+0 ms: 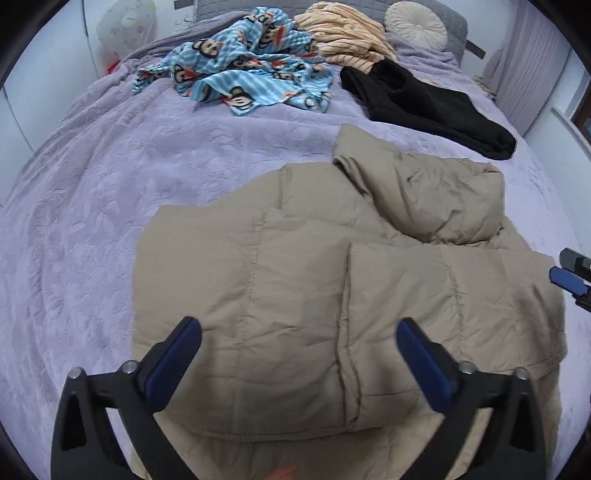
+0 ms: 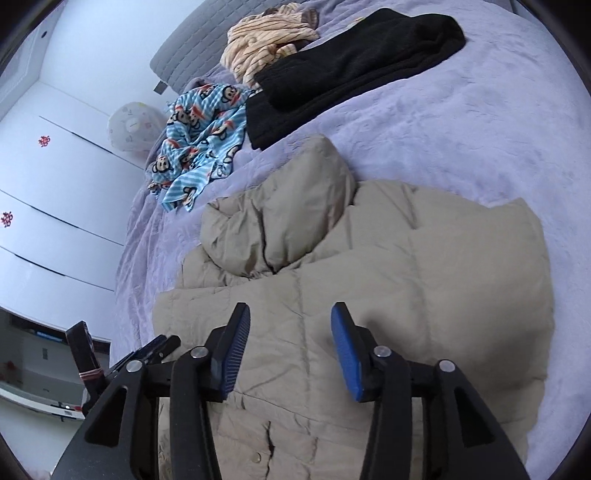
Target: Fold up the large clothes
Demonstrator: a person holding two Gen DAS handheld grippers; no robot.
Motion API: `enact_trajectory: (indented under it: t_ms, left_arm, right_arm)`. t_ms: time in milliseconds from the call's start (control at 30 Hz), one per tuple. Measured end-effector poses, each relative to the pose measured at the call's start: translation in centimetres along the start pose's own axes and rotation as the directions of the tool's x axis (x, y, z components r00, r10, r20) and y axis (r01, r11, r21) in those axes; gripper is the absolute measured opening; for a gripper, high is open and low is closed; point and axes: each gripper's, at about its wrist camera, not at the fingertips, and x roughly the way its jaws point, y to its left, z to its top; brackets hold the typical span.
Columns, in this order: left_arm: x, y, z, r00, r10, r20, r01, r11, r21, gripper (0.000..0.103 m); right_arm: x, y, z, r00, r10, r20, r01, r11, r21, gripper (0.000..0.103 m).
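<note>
A tan puffer jacket lies on the lilac bedspread, with both sleeves folded over its body and its hood bunched at the far end. My left gripper is open and empty, just above the jacket's near part. The jacket also shows in the right wrist view, where my right gripper is open and empty above its lower part. The right gripper's blue tips show at the right edge of the left wrist view.
At the far end of the bed lie a blue monkey-print garment, a cream striped garment, a black garment and a round cushion. White wardrobe doors stand beside the bed.
</note>
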Motion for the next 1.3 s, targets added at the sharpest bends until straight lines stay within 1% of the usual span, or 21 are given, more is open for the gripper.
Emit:
enact_trajectory:
  t_ms: [100, 167, 200, 233, 267, 300, 367, 433, 533, 567, 633, 700, 767, 833, 967, 1033, 1067, 1100, 1167, 1300]
  left_arm:
    - [0.1, 0.1, 0.3, 1.000, 0.010, 0.000, -0.010, 1.000, 0.009, 0.102]
    - [0.4, 0.4, 0.8, 0.999, 0.031, 0.003, -0.031, 1.000, -0.003, 0.102]
    - [0.5, 0.5, 1.2, 0.999, 0.044, 0.011, -0.044, 0.999, -0.014, 0.102]
    - [0.8, 0.7, 1.7, 0.999, 0.051, 0.017, -0.051, 0.998, -0.030, 0.102]
    - [1.1, 0.8, 2.1, 0.998, 0.056, 0.018, -0.055, 0.997, -0.049, 0.102]
    - [1.5, 1.0, 2.5, 0.998, 0.055, 0.019, -0.054, 0.996, -0.067, 0.102]
    - [2.4, 0.9, 2.8, 0.999, 0.033, 0.005, -0.033, 0.995, -0.094, 0.102]
    - [3.3, 0.3, 2.5, 1.000, 0.007, -0.011, -0.008, 0.996, -0.091, 0.102]
    - [4.9, -1.1, 1.5, 0.998, 0.052, -0.020, -0.053, 0.998, -0.047, 0.102]
    - [5.3, -1.3, 1.1, 0.998, 0.062, -0.026, -0.063, 0.997, -0.036, 0.102]
    - [6.0, -1.5, 0.6, 0.997, 0.075, -0.026, -0.076, 0.997, -0.017, 0.102]
    - [6.2, -1.7, 0.3, 0.997, 0.080, -0.018, -0.080, 0.997, -0.001, 0.102]
    - [6.3, -1.7, 0.2, 0.997, 0.079, -0.017, -0.079, 0.997, 0.003, 0.102]
    - [6.3, -1.6, 0.2, 0.997, 0.076, -0.015, -0.076, 0.997, 0.001, 0.102]
    - [6.3, -1.7, 0.1, 0.997, 0.079, -0.015, -0.079, 0.997, 0.002, 0.102]
    - [6.4, -1.7, 0.2, 0.997, 0.078, -0.017, -0.078, 0.997, 0.002, 0.102]
    - [6.3, -1.6, 0.2, 0.997, 0.078, -0.019, -0.078, 0.997, 0.002, 0.102]
    - [6.3, -1.6, 0.2, 0.997, 0.077, -0.020, -0.077, 0.997, 0.002, 0.102]
    - [6.0, -1.5, 0.4, 0.997, 0.079, -0.026, -0.079, 0.997, 0.000, 0.102]
    - [5.2, -1.3, 0.4, 0.996, 0.087, -0.033, -0.087, 0.996, 0.003, 0.102]
  right_arm:
    - [2.1, 1.5, 1.1, 0.999, 0.036, -0.024, -0.036, 0.999, -0.013, 0.056]
    - [3.6, 2.4, 1.8, 0.996, 0.087, -0.035, -0.087, 0.996, -0.002, 0.056]
    - [4.4, 2.9, 2.2, 0.992, 0.118, -0.040, -0.118, 0.993, 0.006, 0.053]
    - [5.5, 3.4, 2.6, 0.987, 0.155, -0.048, -0.154, 0.988, 0.016, 0.045]
    - [6.5, 4.0, 3.0, 0.982, 0.178, -0.061, -0.177, 0.984, 0.024, 0.024]
    - [7.6, 4.6, 3.3, 0.979, 0.190, -0.078, -0.188, 0.982, 0.030, 0.019]
    - [10.2, 6.1, 3.5, 0.972, 0.205, -0.116, -0.204, 0.979, 0.020, 0.019]
    - [12.8, 7.4, 3.3, 0.973, 0.171, -0.153, -0.176, 0.984, -0.023, 0.019]
    - [15.6, 8.3, 3.0, 0.977, 0.095, -0.192, -0.117, 0.988, -0.102, 0.019]
    - [16.4, 8.2, 3.1, 0.979, 0.064, -0.195, -0.088, 0.989, -0.121, 0.019]
    - [17.1, 7.4, 3.5, 0.984, 0.029, -0.177, -0.052, 0.990, -0.131, 0.018]
    - [17.4, 6.4, 4.4, 0.988, 0.016, -0.151, -0.033, 0.993, -0.115, 0.012]
    - [17.1, 5.7, 5.5, 0.994, 0.011, -0.108, -0.021, 0.996, -0.091, 0.012]
    - [16.7, 5.4, 6.9, 0.998, -0.027, -0.058, 0.022, 0.996, -0.085, 0.012]
    - [16.2, 3.8, 8.9, 0.994, -0.105, -0.015, 0.105, 0.994, -0.028, 0.011]
    - [15.3, 3.4, 9.4, 0.993, -0.121, 0.015, 0.121, 0.993, 0.005, 0.011]
    - [14.4, 3.3, 9.4, 0.992, -0.118, 0.031, 0.118, 0.993, 0.016, 0.012]
    - [13.6, 3.3, 9.3, 0.993, -0.109, 0.042, 0.108, 0.994, 0.019, 0.016]
    - [12.0, 3.2, 9.1, 0.994, -0.096, 0.050, 0.095, 0.995, 0.019, 0.016]
    - [8.8, 2.4, 7.0, 0.997, -0.057, 0.048, 0.055, 0.998, 0.044, 0.016]
